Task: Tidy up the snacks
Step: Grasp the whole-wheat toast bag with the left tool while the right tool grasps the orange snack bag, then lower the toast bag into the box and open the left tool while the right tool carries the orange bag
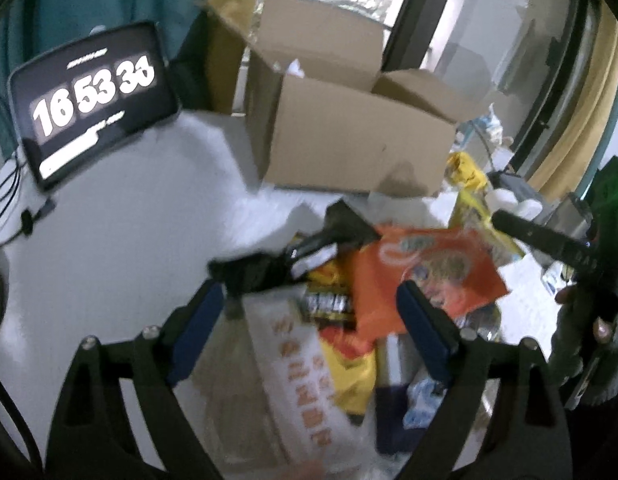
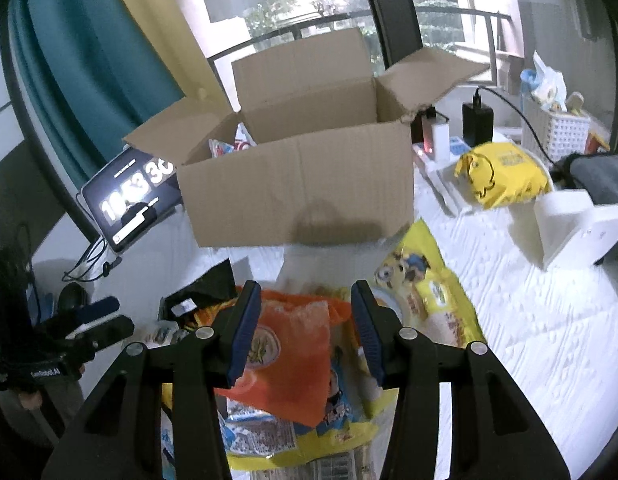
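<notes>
**Most of the snacks still out of the box**

The cardboard box stands open on the white table, with only a packet or two visible inside. In front of it a heap of snacks waits: an orange packet on top, a yellow cartoon bag beside it. The right gripper hovers with fingers spread around the orange packet, not yet pinching it. The left gripper hangs wide open over the pile, holding nothing. By my reckoning the job is barely begun.
</notes>
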`<state>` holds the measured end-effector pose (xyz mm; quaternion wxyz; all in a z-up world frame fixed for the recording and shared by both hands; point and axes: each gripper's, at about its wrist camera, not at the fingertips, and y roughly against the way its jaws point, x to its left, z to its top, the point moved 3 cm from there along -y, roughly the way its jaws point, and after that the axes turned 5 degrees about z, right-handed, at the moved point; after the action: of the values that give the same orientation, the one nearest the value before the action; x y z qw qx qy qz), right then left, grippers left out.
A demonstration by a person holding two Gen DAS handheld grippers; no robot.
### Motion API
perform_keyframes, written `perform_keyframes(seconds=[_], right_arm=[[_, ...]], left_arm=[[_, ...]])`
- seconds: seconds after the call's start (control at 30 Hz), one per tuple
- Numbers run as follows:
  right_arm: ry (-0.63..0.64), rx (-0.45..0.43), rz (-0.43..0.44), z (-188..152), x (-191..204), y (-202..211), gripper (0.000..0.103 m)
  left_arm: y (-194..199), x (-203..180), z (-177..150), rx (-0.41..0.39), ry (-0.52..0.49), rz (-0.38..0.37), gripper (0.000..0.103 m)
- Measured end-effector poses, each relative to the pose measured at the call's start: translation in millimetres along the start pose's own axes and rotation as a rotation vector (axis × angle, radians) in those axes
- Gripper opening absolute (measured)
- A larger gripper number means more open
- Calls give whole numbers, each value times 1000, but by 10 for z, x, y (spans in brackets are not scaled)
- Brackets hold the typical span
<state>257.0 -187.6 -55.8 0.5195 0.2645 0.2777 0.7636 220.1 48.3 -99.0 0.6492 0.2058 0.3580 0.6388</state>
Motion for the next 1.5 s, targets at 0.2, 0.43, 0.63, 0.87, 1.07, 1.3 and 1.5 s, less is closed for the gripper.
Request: perform_keyframes(seconds=[0.2,0.43,0.63,0.87,1.07,1.3,1.5], right_arm=[[-1,21,20,-104,-24,-20,59],[-14,53,41,-213,-45,-94,60],[-19,98,65,-301,-11,-232,60],[-8,143,72,-354,63,-433,60],[4,144,73,-369,100,-494,49],[68,95,65,-318,214,-345,23],[89,37,56,-209,223,-111,16]], left_arm=[[-2,93,-227,38,34,41,91],[-90,155,-430,86,68,83,93],[-230,198,-480,132,87,110,97],[-266,151,-556,122,25,133,97],[-236,153,-550,106,5,96,82],[-155,77,-510,88,2,23,72],[30,13,-350,22,-23,23,72]])
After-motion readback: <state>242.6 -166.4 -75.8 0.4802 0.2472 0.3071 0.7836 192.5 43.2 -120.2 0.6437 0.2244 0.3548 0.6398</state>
